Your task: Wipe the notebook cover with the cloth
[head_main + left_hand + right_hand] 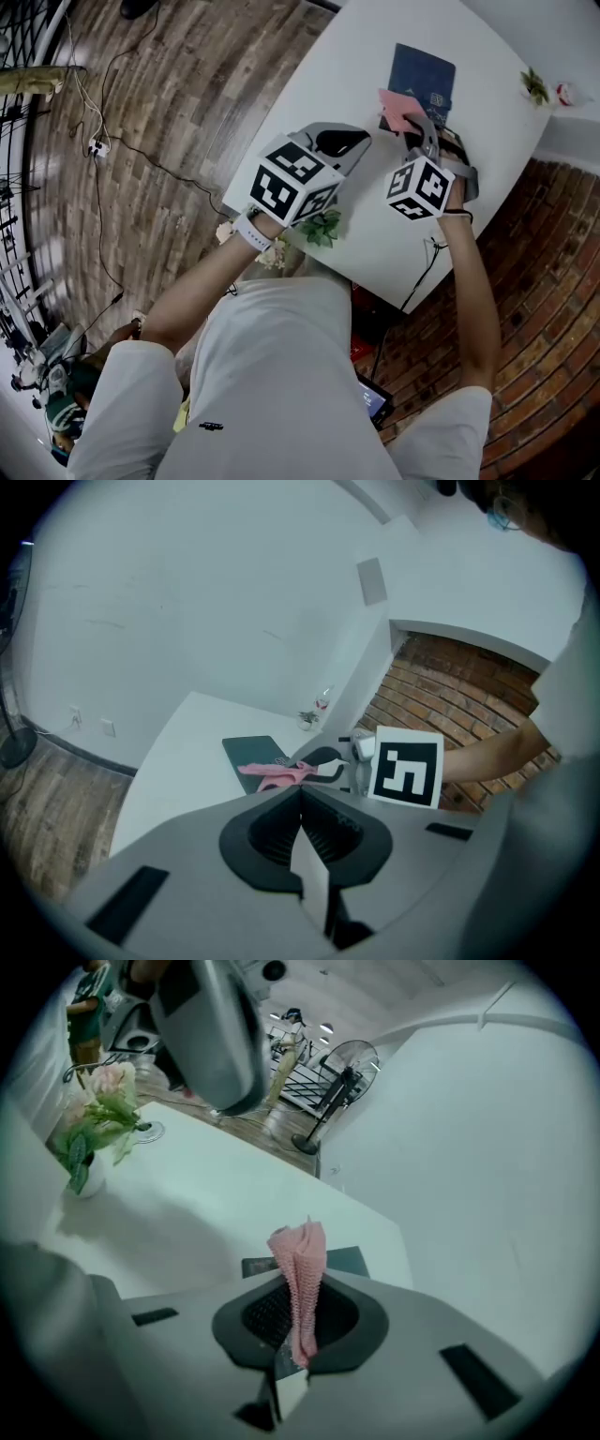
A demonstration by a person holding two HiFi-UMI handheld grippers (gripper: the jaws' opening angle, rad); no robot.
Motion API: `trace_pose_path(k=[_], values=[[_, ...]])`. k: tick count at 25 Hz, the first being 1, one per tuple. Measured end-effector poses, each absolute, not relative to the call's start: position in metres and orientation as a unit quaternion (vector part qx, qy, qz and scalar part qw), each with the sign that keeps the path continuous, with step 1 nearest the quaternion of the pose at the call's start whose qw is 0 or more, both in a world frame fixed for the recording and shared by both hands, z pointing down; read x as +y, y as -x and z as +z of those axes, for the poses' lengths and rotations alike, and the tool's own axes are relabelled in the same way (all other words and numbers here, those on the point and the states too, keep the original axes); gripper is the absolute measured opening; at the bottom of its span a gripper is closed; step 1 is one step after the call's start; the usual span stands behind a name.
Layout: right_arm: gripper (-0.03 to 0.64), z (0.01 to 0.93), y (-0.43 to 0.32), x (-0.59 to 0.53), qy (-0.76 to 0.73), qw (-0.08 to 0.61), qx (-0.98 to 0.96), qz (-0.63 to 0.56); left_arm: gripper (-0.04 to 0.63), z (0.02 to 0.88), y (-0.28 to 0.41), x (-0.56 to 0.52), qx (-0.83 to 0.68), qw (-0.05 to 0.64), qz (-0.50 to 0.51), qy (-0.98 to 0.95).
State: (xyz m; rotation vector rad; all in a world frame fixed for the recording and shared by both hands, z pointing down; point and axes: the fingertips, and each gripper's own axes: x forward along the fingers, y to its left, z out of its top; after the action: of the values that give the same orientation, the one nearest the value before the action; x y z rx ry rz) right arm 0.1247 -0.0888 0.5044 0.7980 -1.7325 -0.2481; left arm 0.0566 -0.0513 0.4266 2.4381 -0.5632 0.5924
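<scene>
A dark blue notebook (pixel 424 77) lies flat on the white table (pixel 356 84), towards its far side. My right gripper (pixel 412 120) hovers at the notebook's near edge, shut on a pink cloth (pixel 401 107) that sticks out over the cover. In the right gripper view the cloth (pixel 300 1274) stands up from the jaws, with the notebook (pixel 345 1261) just behind it. My left gripper (pixel 359 142) is raised to the left of the notebook, shut and holding nothing. From the left gripper view, the notebook (pixel 251 754), the cloth (pixel 277 774) and the right gripper (pixel 323 763) lie ahead.
A small vase of pink flowers (pixel 322 228) stands near the table's front edge, under the left gripper. A small plant (pixel 535 86) and a little bottle (pixel 565 94) sit at the far right corner by the wall. Wooden floor and cables lie left of the table.
</scene>
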Motion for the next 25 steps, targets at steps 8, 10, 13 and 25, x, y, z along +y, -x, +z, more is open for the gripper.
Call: trace_pose_path(k=[8, 10, 13, 25], values=[[0.018, 0.506, -0.135, -0.162, -0.376, 0.582, -0.710, -0.122, 0.019, 0.427, -0.050, -0.067, -0.223, 0.285, 0.212, -0.908], [0.018, 0.510, -0.138, -0.181, -0.390, 0.586, -0.697, -0.133, 0.019, 0.429, -0.046, -0.070, -0.228, 0.289, 0.210, -0.906], [0.018, 0.520, -0.145, -0.203, -0.407, 0.589, -0.686, -0.130, 0.019, 0.434, -0.044, -0.071, -0.224, 0.294, 0.215, -0.904], [0.018, 0.563, -0.153, -0.243, -0.356, 0.646, -0.670, -0.087, 0.020, 0.445, -0.034, -0.084, -0.225, 0.308, 0.223, -0.897]])
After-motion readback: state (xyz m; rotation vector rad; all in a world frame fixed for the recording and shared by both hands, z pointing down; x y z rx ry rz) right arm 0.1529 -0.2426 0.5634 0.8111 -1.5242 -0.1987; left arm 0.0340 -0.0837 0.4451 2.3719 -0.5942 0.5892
